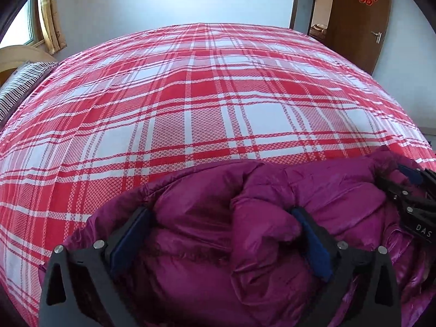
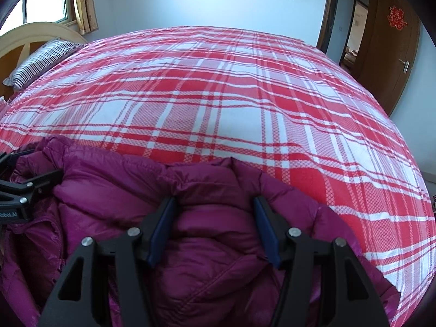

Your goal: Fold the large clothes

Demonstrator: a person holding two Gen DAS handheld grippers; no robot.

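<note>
Nearest us, the left gripper (image 1: 218, 234) has its fingers (image 1: 130, 234) spread as wide as they go, straddling a puffed fold of the purple down jacket (image 1: 313, 190) without pinching it. The right gripper (image 2: 214, 229) stands half spread, and its fingers (image 2: 265, 234) look pressed into a thick padded bundle, which we judge to be a grip. The jacket lies bunched at the near edge of the bed (image 2: 218, 103). To fold well, we should take the left hold on a hem or seam, not slippery bulk, then lift both sides evenly and flatten out the trapped air. Beyond, the plaid sheet is bare; the striped pillow (image 2: 41, 62) and the door (image 1: 362, 19) stand well clear.
</note>
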